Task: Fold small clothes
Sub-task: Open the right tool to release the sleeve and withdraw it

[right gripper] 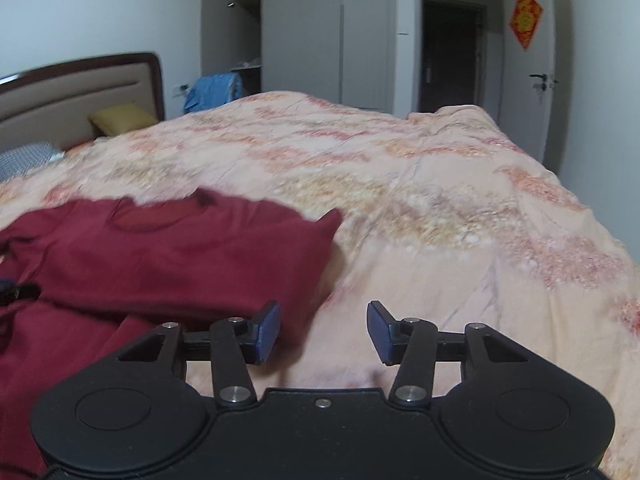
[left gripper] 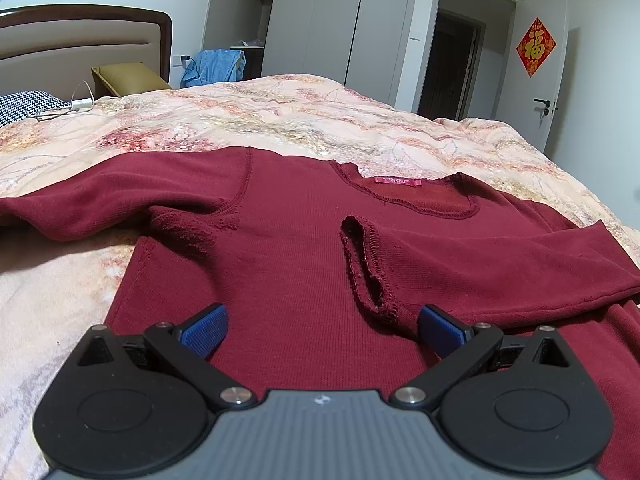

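Shirt (maroon) beneath wide-spread left gripper; right gripper, half-spread and empty, beside its edge.

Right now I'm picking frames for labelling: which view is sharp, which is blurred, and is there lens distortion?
Left wrist view: sharp, the red shirt shows knit ribs and cuff stitching. Right wrist view: motion-smeared across shirt and bedspread, though the right gripper itself stays crisp. Both views: fisheye bending with dark corners.
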